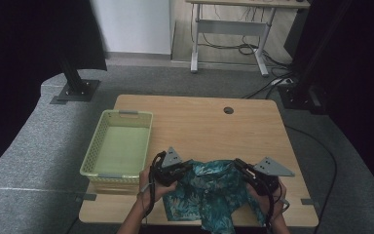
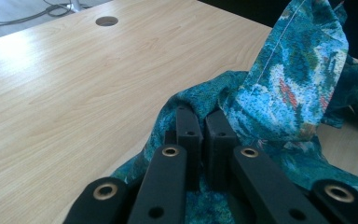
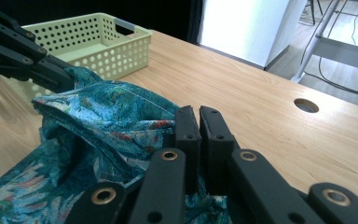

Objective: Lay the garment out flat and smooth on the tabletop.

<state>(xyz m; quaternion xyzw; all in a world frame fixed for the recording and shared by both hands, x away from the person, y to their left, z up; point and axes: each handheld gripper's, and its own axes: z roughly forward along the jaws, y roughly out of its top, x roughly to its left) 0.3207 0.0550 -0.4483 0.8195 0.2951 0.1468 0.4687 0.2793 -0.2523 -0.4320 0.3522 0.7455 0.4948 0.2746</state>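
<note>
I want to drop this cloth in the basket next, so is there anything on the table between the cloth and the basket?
Nothing visible does. The teal patterned cloth is pinched by the left gripper and the right gripper, and the pale green basket stands just beside the left one, with bare table around.

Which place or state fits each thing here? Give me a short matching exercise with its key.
Things:
1. cloth
2. basket
3. left gripper
4. hole

Places or states:
A. in the tabletop near the far edge
B. standing at the table's left side, nothing in it
C. bunched at the near edge, pinched at two spots
D. jaws shut on a fold of blue-green fabric

Pairs: 1-C, 2-B, 3-D, 4-A
</note>
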